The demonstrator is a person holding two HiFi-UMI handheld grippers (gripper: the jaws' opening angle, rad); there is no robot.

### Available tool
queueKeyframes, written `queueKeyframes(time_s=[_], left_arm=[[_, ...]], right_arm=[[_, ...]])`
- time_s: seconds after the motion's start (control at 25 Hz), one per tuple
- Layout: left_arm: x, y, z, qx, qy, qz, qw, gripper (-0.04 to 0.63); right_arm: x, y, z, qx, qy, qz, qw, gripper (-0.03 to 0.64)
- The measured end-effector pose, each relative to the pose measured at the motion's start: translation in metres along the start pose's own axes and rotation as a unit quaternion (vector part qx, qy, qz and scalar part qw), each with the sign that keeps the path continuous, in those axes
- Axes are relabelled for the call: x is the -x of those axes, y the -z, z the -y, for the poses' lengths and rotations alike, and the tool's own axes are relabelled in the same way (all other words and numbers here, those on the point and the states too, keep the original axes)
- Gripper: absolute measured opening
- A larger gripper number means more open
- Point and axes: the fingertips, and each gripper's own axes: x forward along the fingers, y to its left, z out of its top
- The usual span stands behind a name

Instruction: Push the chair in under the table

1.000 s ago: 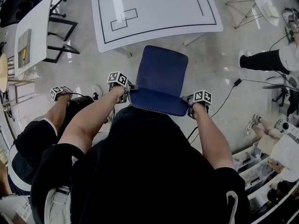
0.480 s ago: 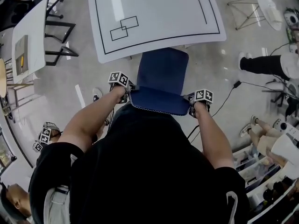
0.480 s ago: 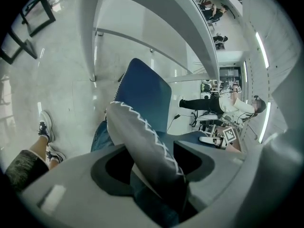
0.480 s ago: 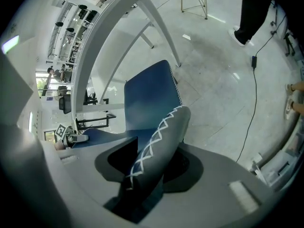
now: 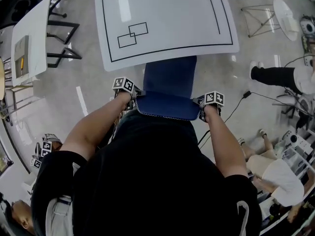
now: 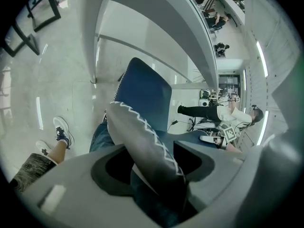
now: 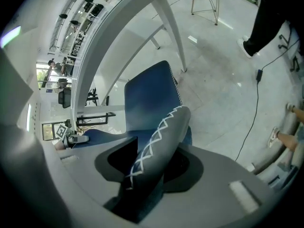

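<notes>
I have the blue chair (image 5: 170, 82) by the top of its backrest (image 5: 167, 107), one tool on each end. My left gripper (image 5: 132, 95) is clamped on the backrest's left end. In the left gripper view the padded rim with its white zigzag stitching runs straight between the jaws, and they close on it at a medium width. My right gripper (image 5: 202, 108) holds the right end the same way. In the right gripper view the stitched rim fills the gap between the jaws. The chair stands on the pale floor (image 5: 88, 87) at the middle of the near edge of the white table (image 5: 206, 14), facing it. The front of the seat lies beneath that edge, while the rest of the seat and the backrest stand clear on my side. Two overlapping black rectangles (image 5: 133, 35) are drawn near the table's left edge, inside a black border line. A black cable (image 5: 256, 95) trails across the floor to the chair's right, well apart from it.
</notes>
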Motion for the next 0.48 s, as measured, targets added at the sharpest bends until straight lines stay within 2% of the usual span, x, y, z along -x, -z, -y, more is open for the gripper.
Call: queueKeyframes(time_s=[0.48], left_arm=[[-0.009, -0.015, 0.017, 0.063, 0.012, 0.065, 0.9958, 0.377]], right_arm=[[0.006, -0.079, -0.006, 0.073, 0.002, -0.044, 0.996, 0.190]])
